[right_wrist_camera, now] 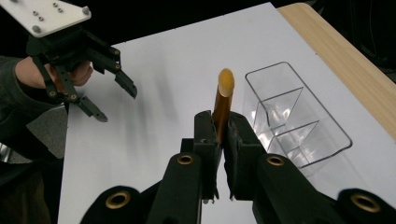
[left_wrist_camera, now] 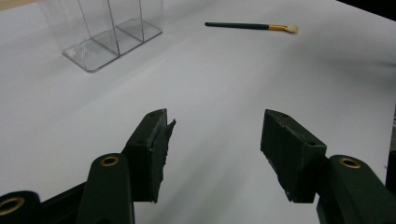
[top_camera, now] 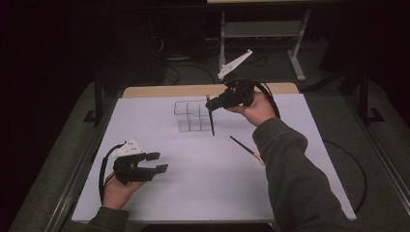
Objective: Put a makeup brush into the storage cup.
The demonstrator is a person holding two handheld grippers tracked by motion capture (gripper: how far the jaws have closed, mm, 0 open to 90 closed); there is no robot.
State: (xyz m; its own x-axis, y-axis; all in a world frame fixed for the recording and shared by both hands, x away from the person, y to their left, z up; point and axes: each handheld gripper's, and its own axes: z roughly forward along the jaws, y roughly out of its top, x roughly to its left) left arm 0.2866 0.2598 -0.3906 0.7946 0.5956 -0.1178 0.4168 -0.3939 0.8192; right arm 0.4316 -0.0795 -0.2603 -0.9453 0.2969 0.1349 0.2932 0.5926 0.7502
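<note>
A white table (top_camera: 193,188) carries a clear divided organizer (top_camera: 191,116) at its far middle and a brush (top_camera: 245,149) to the right.

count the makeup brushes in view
2. One brush is clamped upright in the right hand-held gripper beside the clear organizer; the other brush lies flat on the white table near the person's right sleeve.

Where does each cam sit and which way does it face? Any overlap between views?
High view: above the person's side, looking forward and down at the white table; forearms and both claws show.
Left gripper view: on the left claw, looking across the table at the clear organizer and a lying brush.
Right gripper view: on the right claw, looking down past its held brush.
Shared: both gripper views show the organizer.
</note>
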